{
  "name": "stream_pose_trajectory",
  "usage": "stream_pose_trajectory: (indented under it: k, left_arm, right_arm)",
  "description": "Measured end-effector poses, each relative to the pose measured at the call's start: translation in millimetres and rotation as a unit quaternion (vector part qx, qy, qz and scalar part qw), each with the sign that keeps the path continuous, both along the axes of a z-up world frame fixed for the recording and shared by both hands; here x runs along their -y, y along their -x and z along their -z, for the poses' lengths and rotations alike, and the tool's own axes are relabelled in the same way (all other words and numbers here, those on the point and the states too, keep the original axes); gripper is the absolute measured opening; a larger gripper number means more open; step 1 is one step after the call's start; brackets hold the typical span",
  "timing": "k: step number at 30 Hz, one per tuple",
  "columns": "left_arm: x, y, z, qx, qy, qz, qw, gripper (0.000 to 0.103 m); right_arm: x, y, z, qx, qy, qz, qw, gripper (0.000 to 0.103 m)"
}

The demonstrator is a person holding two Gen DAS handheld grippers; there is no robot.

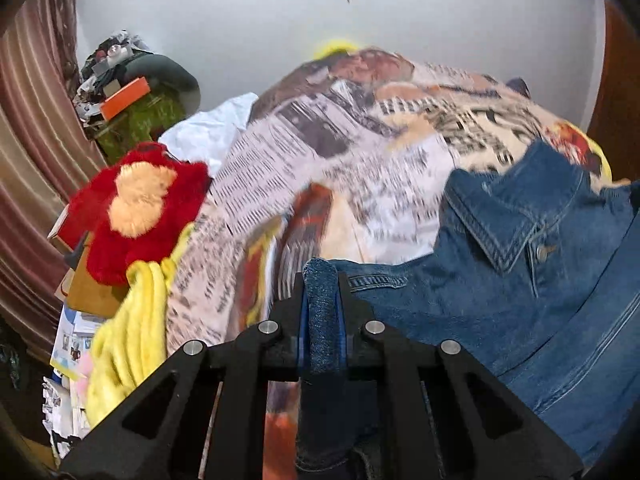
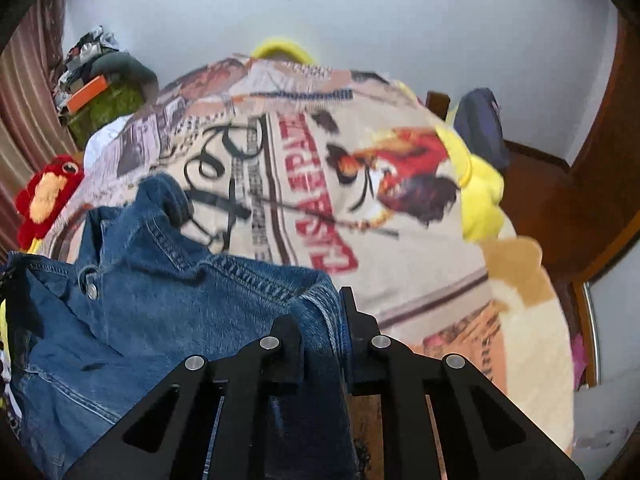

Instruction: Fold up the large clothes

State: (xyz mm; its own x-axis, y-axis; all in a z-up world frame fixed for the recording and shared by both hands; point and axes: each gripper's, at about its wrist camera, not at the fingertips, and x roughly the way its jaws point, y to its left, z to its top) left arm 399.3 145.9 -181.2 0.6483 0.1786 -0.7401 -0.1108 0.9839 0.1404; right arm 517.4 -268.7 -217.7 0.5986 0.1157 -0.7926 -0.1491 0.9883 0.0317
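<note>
Printed bedspread (image 2: 400, 248) – denim jacket (image 2: 160, 280) atop, pale wall (image 1: 440, 20), striped curtain (image 1: 32, 120)

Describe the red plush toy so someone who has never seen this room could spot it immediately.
Start at the bed with the newspaper-print cover. At its left edge, beside a yellow blanket, lies the red plush toy. Only it is shaggy bright red with a pale orange patch.

One denim jacket (image 1: 540, 280) lay on one printed bedspread (image 1: 320, 160), alongside one red plush toy (image 1: 136, 204), one yellow blanket (image 1: 128, 336), one white cloth (image 1: 208, 132) and two grippers (image 1: 320, 292) (image 2: 322, 316).
</note>
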Motion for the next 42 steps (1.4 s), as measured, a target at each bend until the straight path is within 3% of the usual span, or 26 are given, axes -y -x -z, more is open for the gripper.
stream_pose_trajectory:
  k: [6,14,21,24,26,31,35,36,38,40,42]
  left_arm:
    - [-16.2,-19.8,5.5,0.000,0.016,-0.027,0.9995,0.012]
    - [-34.0,-42.4,73.1,-0.078,0.042,-0.054,0.9946,0.014]
    - [-36.3,-46.6,97.9,-0.097,0.047,-0.063,0.9921,0.022]
    - [-35.6,-45.0,98.2,-0.100,0.045,-0.057,0.9923,0.023]
    - [-36.5,-43.3,97.9,-0.107,0.045,-0.054,0.9918,0.031]
    - [-41.6,-30.5,85.2,-0.115,0.068,-0.055,0.9895,0.032]
    - [-32.5,-14.5,62.8,-0.107,0.025,-0.047,0.9929,0.035]
    - [-28.6,-10.0,56.9,-0.102,0.015,-0.039,0.9939,0.038]
    - [-17.2,2.2,42.9,-0.087,-0.006,-0.019,0.9960,0.063]
    - [-5.5,12.0,32.7,-0.070,-0.024,-0.004,0.9972,0.072]
    - [10.8,21.2,25.2,-0.059,-0.033,0.018,0.9976,0.072]
  right_arm:
    - [-0.5,-16.6,0.0,0.002,0.009,0.007,1.000,0.011]
    - [0.1,-33.2,48.6,-0.010,0.075,0.020,0.997,0.011]
    - [3.5,-31.2,63.5,-0.011,0.081,0.010,0.997,0.012]
    - [-0.3,-28.5,64.6,-0.012,0.101,0.005,0.995,0.012]
    - [-3.3,-26.2,64.4,-0.010,0.118,0.006,0.993,0.012]
    - [-10.4,-20.0,60.8,-0.001,0.154,0.013,0.988,0.012]
    - [-9.2,-11.9,46.2,0.003,0.146,0.018,0.989,0.012]
    - [-8.7,-7.5,38.9,0.011,0.139,0.017,0.990,0.012]
    - [-8.5,7.7,20.4,0.042,0.117,0.006,0.992,0.012]
    - [-9.1,23.0,3.8,0.070,0.109,0.001,0.992,0.012]
    - [-11.1,35.4,-8.6,0.084,0.103,-0.007,0.991,0.012]
